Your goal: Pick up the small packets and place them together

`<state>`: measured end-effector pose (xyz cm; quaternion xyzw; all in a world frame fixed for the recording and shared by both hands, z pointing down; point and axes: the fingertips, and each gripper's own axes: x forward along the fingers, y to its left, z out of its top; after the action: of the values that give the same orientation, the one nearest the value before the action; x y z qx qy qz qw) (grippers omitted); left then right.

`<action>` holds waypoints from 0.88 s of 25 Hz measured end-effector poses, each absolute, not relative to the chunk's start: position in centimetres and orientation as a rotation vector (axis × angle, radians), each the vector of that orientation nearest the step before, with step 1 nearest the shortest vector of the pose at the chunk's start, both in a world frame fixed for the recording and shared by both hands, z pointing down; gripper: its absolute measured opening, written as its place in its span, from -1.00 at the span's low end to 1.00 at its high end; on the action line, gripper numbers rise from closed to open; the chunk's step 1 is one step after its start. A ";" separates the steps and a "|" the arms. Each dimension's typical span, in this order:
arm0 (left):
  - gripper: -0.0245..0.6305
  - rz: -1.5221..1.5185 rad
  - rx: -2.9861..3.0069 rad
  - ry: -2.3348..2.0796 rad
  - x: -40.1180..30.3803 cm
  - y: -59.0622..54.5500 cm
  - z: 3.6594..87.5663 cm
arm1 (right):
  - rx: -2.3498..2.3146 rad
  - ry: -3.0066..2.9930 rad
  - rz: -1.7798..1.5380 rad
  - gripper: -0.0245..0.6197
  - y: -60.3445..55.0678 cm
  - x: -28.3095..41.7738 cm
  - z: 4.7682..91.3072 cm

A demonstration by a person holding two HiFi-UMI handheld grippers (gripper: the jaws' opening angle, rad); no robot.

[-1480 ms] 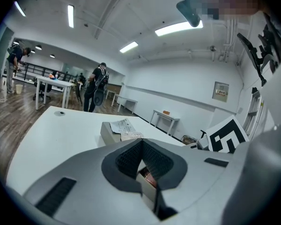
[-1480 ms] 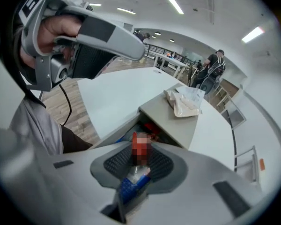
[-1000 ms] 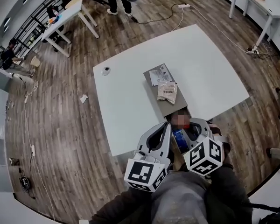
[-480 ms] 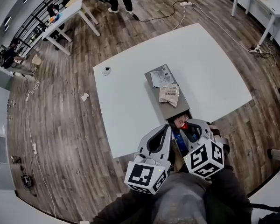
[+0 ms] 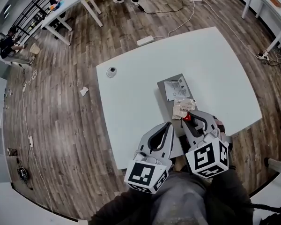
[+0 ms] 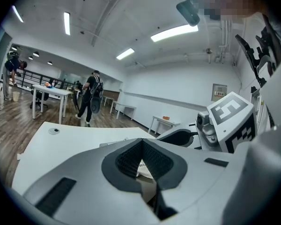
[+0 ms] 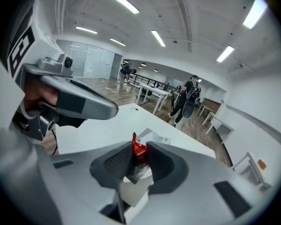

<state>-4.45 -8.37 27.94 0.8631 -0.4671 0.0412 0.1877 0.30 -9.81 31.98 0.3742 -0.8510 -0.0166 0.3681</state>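
Over near end of grey tray (image 5: pixel 166 103), right tongs (image 5: pixel 188 118) clamp red packet (image 7: pixel 139 149), overlapping beige packet (image 5: pixel 183 107); left tongs (image 5: pixel 168 125) together, empty.

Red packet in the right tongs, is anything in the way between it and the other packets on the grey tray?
Nothing visible is. The right tongs pinch the red packet just beside the beige packet that lies on the grey tray, and nothing shows between them.
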 end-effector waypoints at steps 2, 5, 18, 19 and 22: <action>-0.94 0.120 2.417 -1.309 -5.1 -9.4 28.5 | 0.976 -2.173 -0.029 -0.63 -11.4 0.2 32.3; -0.94 0.126 2.392 -1.303 -6.2 -10.9 29.2 | 0.991 -2.137 -0.020 -0.63 -13.4 0.1 32.9; -0.94 0.135 2.315 -1.289 -7.9 -14.1 32.2 | 0.925 -2.093 0.059 -0.28 -16.1 -1.1 37.1; -0.94 0.138 2.313 -1.288 -7.9 -14.1 32.3 | 0.920 -2.090 0.054 -0.26 -16.1 -1.1 37.2; -0.94 0.141 2.310 -1.289 -8.0 -14.0 32.3 | 0.923 -2.090 0.038 -0.24 -16.0 -1.3 37.2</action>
<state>-8.02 -14.02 32.34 0.8458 -0.4718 0.0517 0.2436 -1.27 -15.99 37.16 0.3676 -0.8320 0.0152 0.4152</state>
